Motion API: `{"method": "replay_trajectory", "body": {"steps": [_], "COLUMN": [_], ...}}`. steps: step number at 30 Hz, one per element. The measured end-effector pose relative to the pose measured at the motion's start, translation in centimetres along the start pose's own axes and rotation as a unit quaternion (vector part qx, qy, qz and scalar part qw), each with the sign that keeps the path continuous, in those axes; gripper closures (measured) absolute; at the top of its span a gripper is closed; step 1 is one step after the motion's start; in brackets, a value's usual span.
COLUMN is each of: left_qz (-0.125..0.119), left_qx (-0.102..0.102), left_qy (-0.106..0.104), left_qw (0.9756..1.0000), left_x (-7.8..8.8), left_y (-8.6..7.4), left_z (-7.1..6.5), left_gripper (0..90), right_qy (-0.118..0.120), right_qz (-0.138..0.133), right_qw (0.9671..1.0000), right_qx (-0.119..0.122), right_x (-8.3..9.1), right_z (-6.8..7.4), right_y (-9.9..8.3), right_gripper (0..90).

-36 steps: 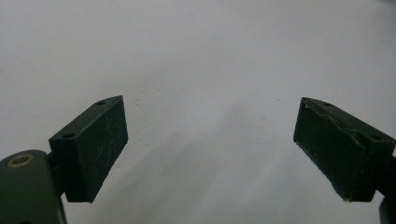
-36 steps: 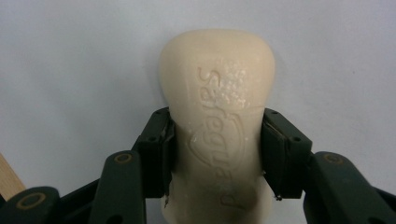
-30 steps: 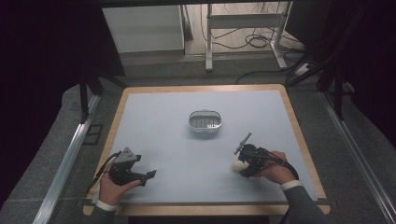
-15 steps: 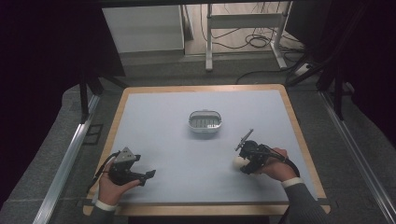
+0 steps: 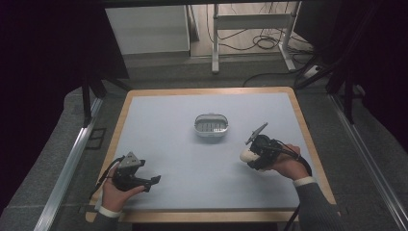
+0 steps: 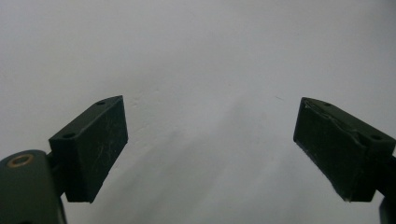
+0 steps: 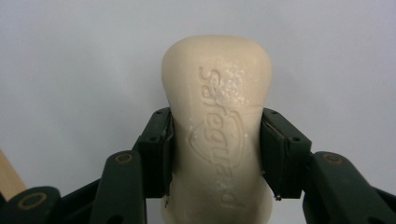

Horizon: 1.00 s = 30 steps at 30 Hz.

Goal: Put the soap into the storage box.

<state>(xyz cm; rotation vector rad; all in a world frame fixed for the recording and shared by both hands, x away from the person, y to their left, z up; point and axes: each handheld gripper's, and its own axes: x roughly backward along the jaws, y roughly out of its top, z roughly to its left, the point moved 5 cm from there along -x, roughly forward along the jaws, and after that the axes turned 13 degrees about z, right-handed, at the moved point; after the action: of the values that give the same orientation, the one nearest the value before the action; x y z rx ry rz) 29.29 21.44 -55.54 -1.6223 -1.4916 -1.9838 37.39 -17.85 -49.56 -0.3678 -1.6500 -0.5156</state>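
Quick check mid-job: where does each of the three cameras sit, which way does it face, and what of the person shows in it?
High view: above the person's side, facing forward and down on the table; both forearms, left tool, right tool, soap dish.
Left gripper view: on the left tool, facing bare tabletop; its jaws stand wide apart.
Right gripper view: on the right tool, jaws clamping a bar of soap.
Shared: the bar of soap appears in the high and right gripper views.
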Motion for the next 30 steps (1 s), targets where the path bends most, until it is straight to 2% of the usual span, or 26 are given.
{"method": "replay_trajectory", "body": {"steps": [14,16,19,22,30], "left_qz": [0.003,0.004,0.004,-0.003,0.0], "left_qx": [-0.002,-0.002,-0.002,0.0,-0.001], "left_qy": [-0.002,-0.001,-0.002,-0.016,-0.011], "left_qw": [1.0,1.0,1.0,0.9999,0.9999], "left_x": [-0.1,0.0,0.0,0.1,0.1], "left_y": [0.0,0.0,0.0,0.1,0.0], "left_z": [0.0,0.0,0.0,-0.1,-0.1], "left_gripper": [10.4,10.4,10.3,10.3,10.3], "right_qy": [-0.008,-0.017,-0.018,-0.02,-0.019], "right_qz": [-0.016,-0.021,-0.023,-0.023,-0.027], "right_qw": [0.9998,0.9996,0.9996,0.9995,0.9994], "right_qx": [0.003,0.002,0.006,0.008,0.007], "right_x": [1.5,1.6,1.9,2.0,2.3], "right_z": [-0.9,-1.1,-1.2,-1.3,-1.8], "right_y": [2.0,2.4,3.0,3.2,3.9], "right_gripper": [49.5,49.4,49.4,49.5,49.4]}}
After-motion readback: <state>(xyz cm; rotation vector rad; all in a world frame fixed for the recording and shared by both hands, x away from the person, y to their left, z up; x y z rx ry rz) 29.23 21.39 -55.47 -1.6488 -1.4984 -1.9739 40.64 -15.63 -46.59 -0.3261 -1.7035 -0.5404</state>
